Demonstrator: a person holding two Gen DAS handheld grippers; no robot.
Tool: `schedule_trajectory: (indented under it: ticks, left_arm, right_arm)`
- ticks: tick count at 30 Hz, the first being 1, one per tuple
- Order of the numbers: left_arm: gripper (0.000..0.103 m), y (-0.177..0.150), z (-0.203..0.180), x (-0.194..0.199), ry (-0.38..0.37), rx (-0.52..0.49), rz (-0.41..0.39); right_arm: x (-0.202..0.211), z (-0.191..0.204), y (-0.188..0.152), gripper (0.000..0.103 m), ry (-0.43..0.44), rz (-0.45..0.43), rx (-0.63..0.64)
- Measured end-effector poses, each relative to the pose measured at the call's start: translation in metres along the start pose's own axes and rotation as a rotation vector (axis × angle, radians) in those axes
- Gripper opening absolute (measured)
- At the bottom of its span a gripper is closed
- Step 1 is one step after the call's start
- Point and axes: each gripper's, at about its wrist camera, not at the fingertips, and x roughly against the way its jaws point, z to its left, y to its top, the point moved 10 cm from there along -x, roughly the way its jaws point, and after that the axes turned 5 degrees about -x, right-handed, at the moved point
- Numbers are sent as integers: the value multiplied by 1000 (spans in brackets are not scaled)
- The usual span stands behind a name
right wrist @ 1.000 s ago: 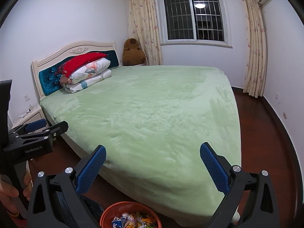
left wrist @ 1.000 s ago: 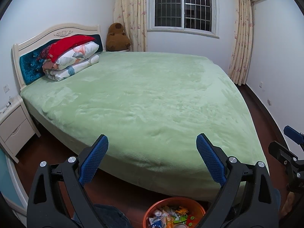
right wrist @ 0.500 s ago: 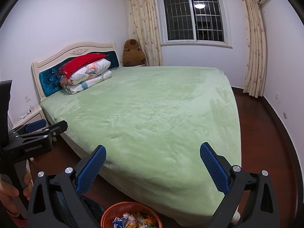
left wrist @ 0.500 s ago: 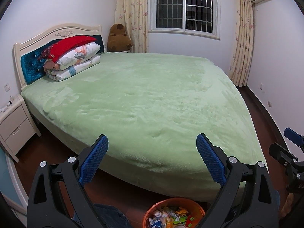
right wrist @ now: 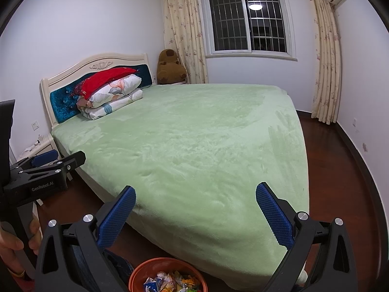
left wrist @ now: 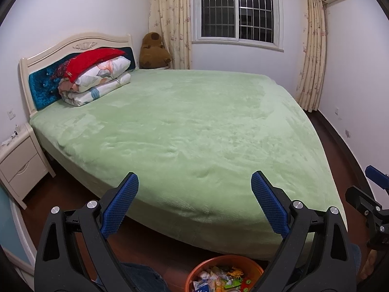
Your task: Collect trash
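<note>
Trash point(left wrist: 218, 279) fills the orange bin point(left wrist: 197, 271) below both wide-spread, level hand-held grippers point(left wrist: 194, 204) point(right wrist: 195, 216).

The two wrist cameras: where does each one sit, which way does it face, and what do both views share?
Left wrist: on the open left gripper, facing across the bed to the window; the right gripper shows at its right edge.
Right wrist: on the open right gripper, facing likewise; the left gripper and the hand holding it show at its left.
Shared: bed, window, pillows, trash bin below.
</note>
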Motion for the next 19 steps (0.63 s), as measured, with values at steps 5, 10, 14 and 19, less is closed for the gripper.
schedule_trajectory:
  ticks: [5, 10, 14, 19]
  left_arm:
    - [91, -1, 0, -3, -13, 2, 8]
    - [91, -3, 3, -5, -11, 6, 14]
    - [92, -5, 6, -8, -4, 14, 21]
    - [92, -6, 6, -13, -6, 19, 31]
  right_arm:
    - [-1, 2, -1, 98, 1, 4, 1]
    - [-3, 2, -2, 98, -3, 7, -1]
    - [-4, 1, -3, 98, -5, 8, -3]
    - [-5, 1, -4, 98, -6, 10, -2]
